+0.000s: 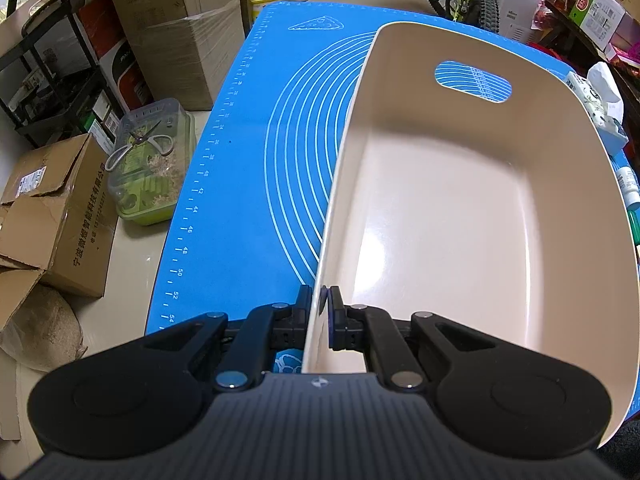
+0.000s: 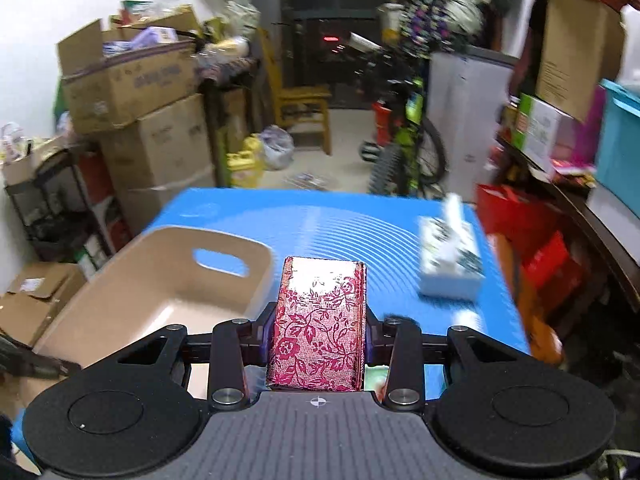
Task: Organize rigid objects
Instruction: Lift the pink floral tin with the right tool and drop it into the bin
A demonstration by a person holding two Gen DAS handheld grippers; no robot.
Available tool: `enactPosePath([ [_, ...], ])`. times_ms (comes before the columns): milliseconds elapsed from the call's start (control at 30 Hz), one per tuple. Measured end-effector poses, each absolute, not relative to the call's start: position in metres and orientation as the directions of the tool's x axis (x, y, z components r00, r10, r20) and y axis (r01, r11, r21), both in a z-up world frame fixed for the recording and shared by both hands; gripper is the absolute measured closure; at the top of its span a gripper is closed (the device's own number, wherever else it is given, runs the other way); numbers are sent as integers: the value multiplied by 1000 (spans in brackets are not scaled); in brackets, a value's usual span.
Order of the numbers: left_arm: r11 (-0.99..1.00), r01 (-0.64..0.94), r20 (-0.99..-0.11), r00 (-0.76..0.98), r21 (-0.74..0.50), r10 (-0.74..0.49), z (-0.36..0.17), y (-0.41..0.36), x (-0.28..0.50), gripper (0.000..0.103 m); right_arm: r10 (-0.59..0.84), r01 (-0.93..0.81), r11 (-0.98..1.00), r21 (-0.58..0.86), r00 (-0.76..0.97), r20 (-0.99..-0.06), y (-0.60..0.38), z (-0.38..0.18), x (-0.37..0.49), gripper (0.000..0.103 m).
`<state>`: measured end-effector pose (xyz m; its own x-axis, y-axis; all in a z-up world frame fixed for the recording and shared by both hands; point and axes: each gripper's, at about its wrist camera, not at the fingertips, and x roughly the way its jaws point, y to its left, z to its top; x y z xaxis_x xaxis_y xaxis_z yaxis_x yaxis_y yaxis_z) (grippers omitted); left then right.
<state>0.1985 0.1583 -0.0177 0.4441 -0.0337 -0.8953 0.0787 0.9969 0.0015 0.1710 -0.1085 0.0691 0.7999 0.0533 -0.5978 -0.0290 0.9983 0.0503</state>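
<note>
A cream plastic bin point(image 1: 460, 216) with a handle slot stands on the blue mat point(image 1: 248, 168); nothing lies inside it. My left gripper point(image 1: 322, 304) is shut on the bin's near left wall, one finger outside and one inside. In the right wrist view my right gripper point(image 2: 320, 332) is shut on a box covered in pink floral fabric point(image 2: 320, 328), held above the mat. The same bin point(image 2: 132, 304) sits to the lower left of that box, and part of the left gripper shows at its near edge.
A tissue box point(image 2: 448, 256) rests on the mat's right side. Small bottles point(image 1: 630, 192) lie at the mat's right edge. Cardboard boxes point(image 1: 56, 224), a clear container with scissors point(image 1: 148, 168), a bicycle point(image 2: 404, 148) and a chair point(image 2: 300, 104) stand on the floor around the table.
</note>
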Motion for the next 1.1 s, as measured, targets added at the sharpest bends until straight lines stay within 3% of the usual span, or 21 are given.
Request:
enactPosePath([
  [333, 997, 80, -896, 443, 3, -33, -18, 158, 199, 94, 138, -150, 988, 33, 766, -628, -33, 55, 195, 57],
  [933, 997, 81, -897, 441, 4, -32, -18, 157, 199, 94, 141, -278, 960, -36, 590, -795, 26, -16, 218, 58],
  [1100, 997, 81, -897, 441, 1, -35, -18, 158, 199, 93, 179, -273, 962, 15, 591, -786, 19, -7, 215, 52],
])
